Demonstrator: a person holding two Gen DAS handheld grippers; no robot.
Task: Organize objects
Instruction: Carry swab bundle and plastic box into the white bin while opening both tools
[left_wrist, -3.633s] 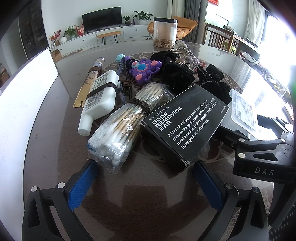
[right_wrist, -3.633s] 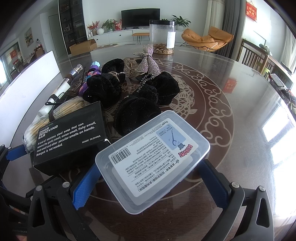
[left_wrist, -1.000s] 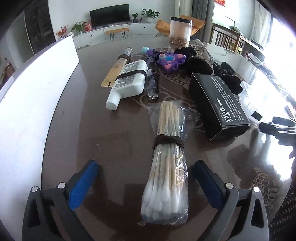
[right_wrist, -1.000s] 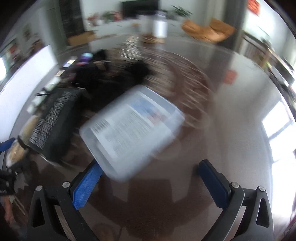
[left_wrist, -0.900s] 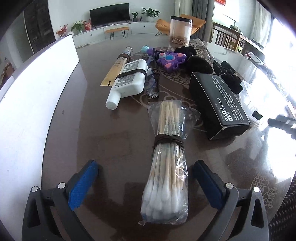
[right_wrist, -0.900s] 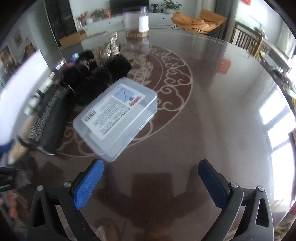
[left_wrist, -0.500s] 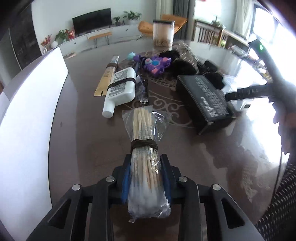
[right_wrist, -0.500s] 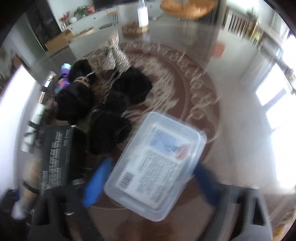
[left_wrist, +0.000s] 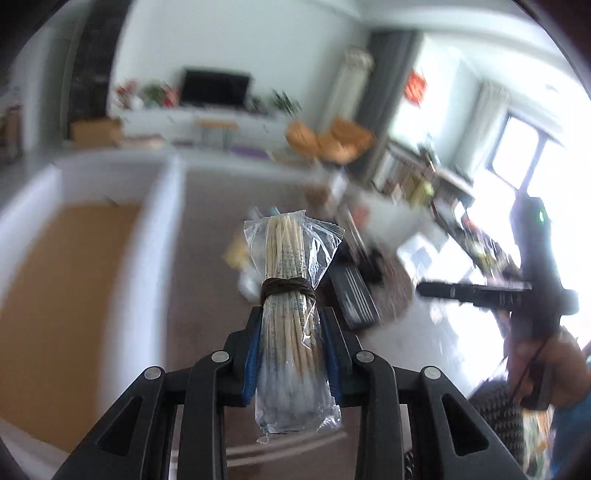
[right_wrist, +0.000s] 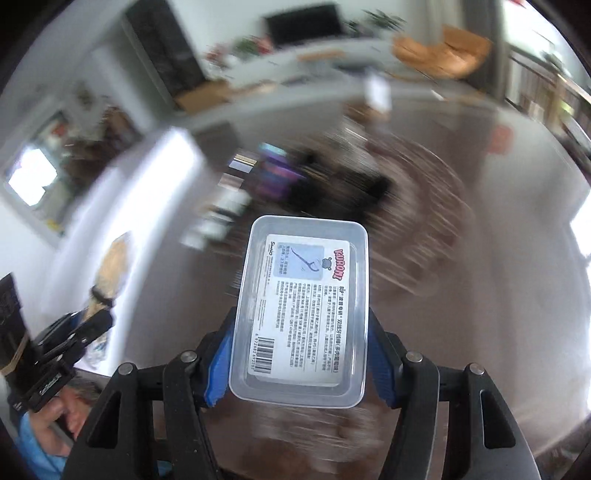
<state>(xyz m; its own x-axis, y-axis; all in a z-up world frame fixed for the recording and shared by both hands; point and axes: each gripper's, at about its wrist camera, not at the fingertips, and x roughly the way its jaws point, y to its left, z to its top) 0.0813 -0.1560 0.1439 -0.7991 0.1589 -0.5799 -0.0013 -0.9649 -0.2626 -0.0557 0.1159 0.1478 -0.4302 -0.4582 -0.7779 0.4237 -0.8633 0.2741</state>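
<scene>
Behind both grippers the living room smears into blur, and the dark worktop (right_wrist: 498, 295) sits well below. Left gripper (left_wrist: 291, 354) fingers are clamped narrow on the bagged cotton swabs (left_wrist: 288, 295); right gripper (right_wrist: 299, 354) fingers squeeze the sides of the clear plastic box (right_wrist: 303, 310). Both are airborne. A white bin (left_wrist: 162, 229), probably the destination, lies at left. Carry both level, keep the hands apart, and release low.

Both hand-held grippers (left_wrist: 291, 354) (right_wrist: 297, 354) clamped, raised
</scene>
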